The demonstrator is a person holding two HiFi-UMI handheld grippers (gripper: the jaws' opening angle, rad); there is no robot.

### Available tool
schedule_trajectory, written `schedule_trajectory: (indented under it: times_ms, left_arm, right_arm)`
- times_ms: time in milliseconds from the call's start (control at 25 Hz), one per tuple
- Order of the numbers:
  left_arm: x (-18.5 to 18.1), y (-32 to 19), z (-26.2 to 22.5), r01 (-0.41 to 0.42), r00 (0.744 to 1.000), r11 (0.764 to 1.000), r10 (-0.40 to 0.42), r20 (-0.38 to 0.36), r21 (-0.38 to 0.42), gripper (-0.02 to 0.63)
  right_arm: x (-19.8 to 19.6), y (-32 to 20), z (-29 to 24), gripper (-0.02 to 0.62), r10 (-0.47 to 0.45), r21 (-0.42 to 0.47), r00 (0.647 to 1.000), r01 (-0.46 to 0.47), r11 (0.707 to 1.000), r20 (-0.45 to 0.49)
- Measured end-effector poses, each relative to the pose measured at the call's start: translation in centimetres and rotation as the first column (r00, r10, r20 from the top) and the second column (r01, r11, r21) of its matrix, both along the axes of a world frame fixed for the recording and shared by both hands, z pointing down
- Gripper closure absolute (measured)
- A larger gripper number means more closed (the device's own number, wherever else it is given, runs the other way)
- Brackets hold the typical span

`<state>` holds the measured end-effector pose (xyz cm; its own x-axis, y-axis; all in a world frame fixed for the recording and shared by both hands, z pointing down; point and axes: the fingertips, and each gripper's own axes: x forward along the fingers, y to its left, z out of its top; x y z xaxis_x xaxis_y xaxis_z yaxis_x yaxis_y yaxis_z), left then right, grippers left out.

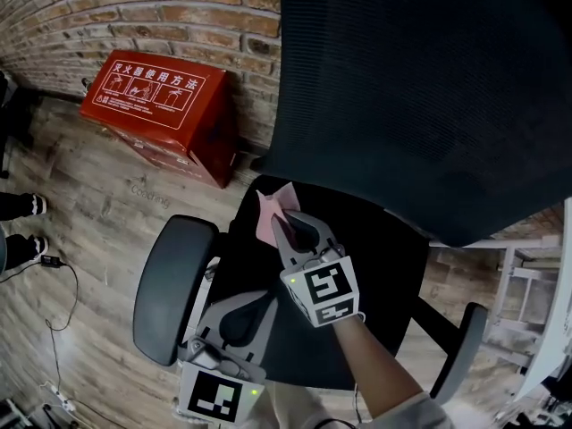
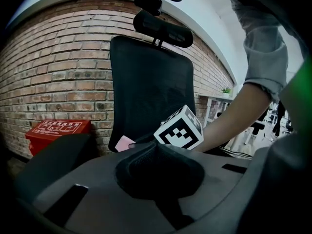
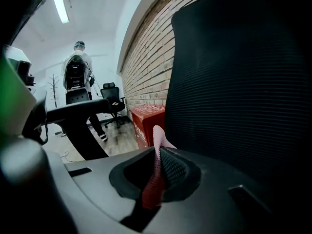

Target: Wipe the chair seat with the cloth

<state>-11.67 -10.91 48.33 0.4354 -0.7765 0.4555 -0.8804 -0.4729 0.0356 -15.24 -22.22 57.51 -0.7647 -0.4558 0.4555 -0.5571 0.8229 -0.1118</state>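
Observation:
A black office chair fills the head view, with its seat under a tall mesh backrest. A pink cloth lies on the rear left of the seat, close to the backrest. My right gripper is shut on it, and in the right gripper view the cloth runs pinched between the jaws. My left gripper hovers over the seat's front left, shut with nothing in it. From the left gripper view I see the cloth and the right gripper's marker cube.
A dark armrest stands left of the seat, another at the right. A red box sits on the wood floor against the brick wall. A person's shoes and a cable are at the left.

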Motion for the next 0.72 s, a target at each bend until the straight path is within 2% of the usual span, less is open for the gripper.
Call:
schedule_trajectory:
  times_ms: [160,360,720]
  left_arm:
    - [0.3,-0.4,0.3,-0.015,1.000,1.000,0.015,0.002,0.001,0.588]
    - [0.7,-0.9,0.8,-0.035,0.999,0.999,0.035,0.005,0.003,0.588]
    - [2.7,-1.6,1.4,-0.091,0.996,0.996,0.091,0.015,-0.004,0.588]
  right_arm:
    - [0.8,-0.4,1.8,0.545,0.016,-0.008,0.999,-0.016,1.000,-0.033]
    - [2.9,-1.4,3.4,0.545,0.077,-0.027,0.995,-0.078,0.997,-0.064]
    - [9.3,-2.9,4.9,0.545,0.203,-0.033,0.971,-0.209,0.977,-0.122]
